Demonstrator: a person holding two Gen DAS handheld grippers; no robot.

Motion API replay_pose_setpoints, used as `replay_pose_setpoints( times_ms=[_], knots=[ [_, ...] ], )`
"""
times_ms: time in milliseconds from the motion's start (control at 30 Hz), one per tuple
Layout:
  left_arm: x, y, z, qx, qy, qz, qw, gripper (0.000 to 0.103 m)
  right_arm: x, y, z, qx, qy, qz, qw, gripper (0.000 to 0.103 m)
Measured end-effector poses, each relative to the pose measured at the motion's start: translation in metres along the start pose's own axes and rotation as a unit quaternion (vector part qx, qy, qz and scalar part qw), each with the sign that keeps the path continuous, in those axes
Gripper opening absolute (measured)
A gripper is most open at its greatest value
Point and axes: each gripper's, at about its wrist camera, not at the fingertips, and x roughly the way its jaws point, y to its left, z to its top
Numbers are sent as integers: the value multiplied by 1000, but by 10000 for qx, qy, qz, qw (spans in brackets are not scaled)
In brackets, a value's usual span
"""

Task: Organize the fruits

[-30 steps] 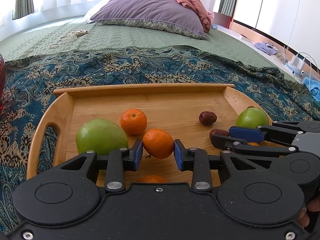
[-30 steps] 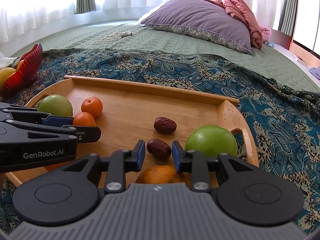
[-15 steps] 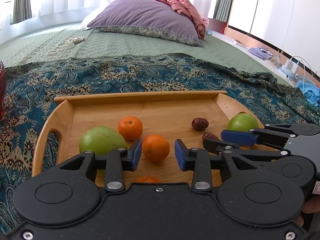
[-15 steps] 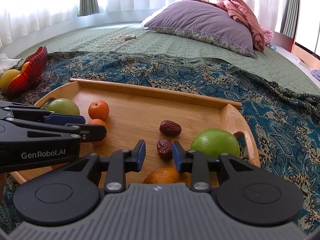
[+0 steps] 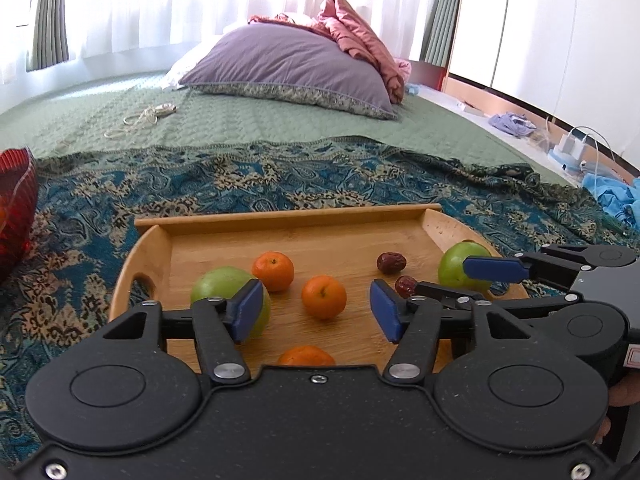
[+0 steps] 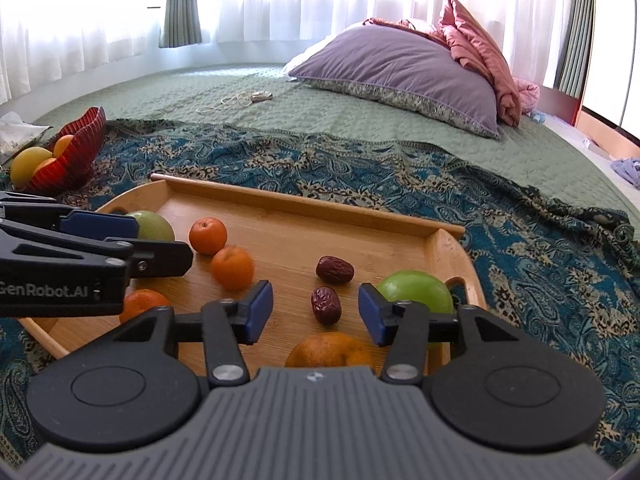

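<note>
Both claws stand part open and hold nothing.

Your left gripper (image 5: 316,310) has just been opening: a mandarin (image 5: 323,296) sits on the wooden tray (image 5: 280,214) between its blue pads, touching neither. Your right gripper (image 6: 315,312) has also just been opening, with a date (image 6: 326,304) loose between its pads. A second date (image 6: 334,269) lies at 12 o'clock from it, a green apple (image 6: 416,291) at 3 o'clock. Round fruit on smooth wood may roll if a finger clips it, and the two grippers are near enough to collide. More fruit waits in the red bowl (image 6: 76,148), at 10 o'clock.
</note>
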Motion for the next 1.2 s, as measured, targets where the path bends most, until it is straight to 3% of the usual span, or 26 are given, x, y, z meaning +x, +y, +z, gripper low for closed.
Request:
replay_pose_setpoints(
  times_ms=[200, 500, 1200],
  knots=[
    [-17, -2, -3, 44, -151, 45, 9999, 72, -14, 1, -1, -69, -156, -54, 9998, 76],
    [-31, -2, -11, 44, -234, 138, 9996, 81, -33, -1, -4, -25, -334, -146, 9993, 86],
    [-56, 7, -33, -270, -353, 264, 9987, 94, -53, -9, -22, 285, -444, -215, 9984, 92]
  ],
)
